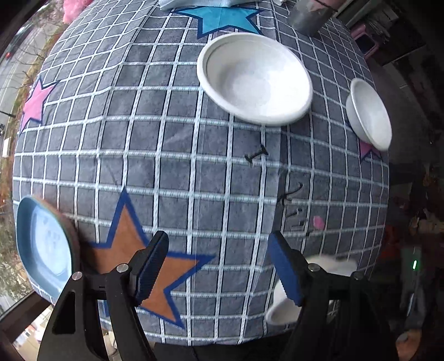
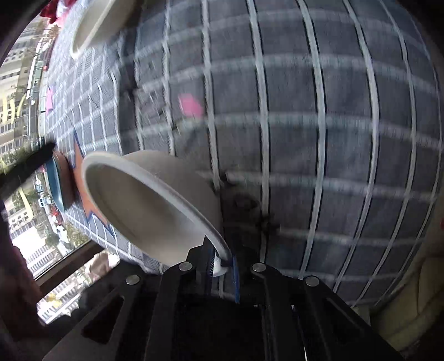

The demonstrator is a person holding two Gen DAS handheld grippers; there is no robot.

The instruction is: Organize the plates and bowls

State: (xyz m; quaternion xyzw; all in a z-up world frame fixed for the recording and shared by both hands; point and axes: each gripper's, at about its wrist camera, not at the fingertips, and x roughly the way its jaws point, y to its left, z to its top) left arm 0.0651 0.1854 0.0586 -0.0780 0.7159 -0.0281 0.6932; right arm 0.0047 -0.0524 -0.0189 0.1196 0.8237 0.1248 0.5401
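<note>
My right gripper (image 2: pixel 223 266) is shut on the rim of a small white bowl (image 2: pixel 144 202), held tilted above the checked tablecloth; the same bowl shows low right in the left wrist view (image 1: pixel 285 308). My left gripper (image 1: pixel 219 266) is open and empty above an orange star on the cloth. A large white bowl (image 1: pixel 254 77) sits at the far middle, also seen in the right wrist view (image 2: pixel 97 25). Another small white bowl (image 1: pixel 370 113) sits at the far right edge. A blue plate (image 1: pixel 44 247) lies at the near left edge, also in the right wrist view (image 2: pixel 57 183).
A grey metal cup (image 1: pixel 310 15) stands at the far right of the table. A folded light-blue cloth (image 1: pixel 205 3) lies at the far edge. The grey checked tablecloth (image 1: pixel 177 144) covers the table. A window runs along the left side (image 1: pixel 16 64).
</note>
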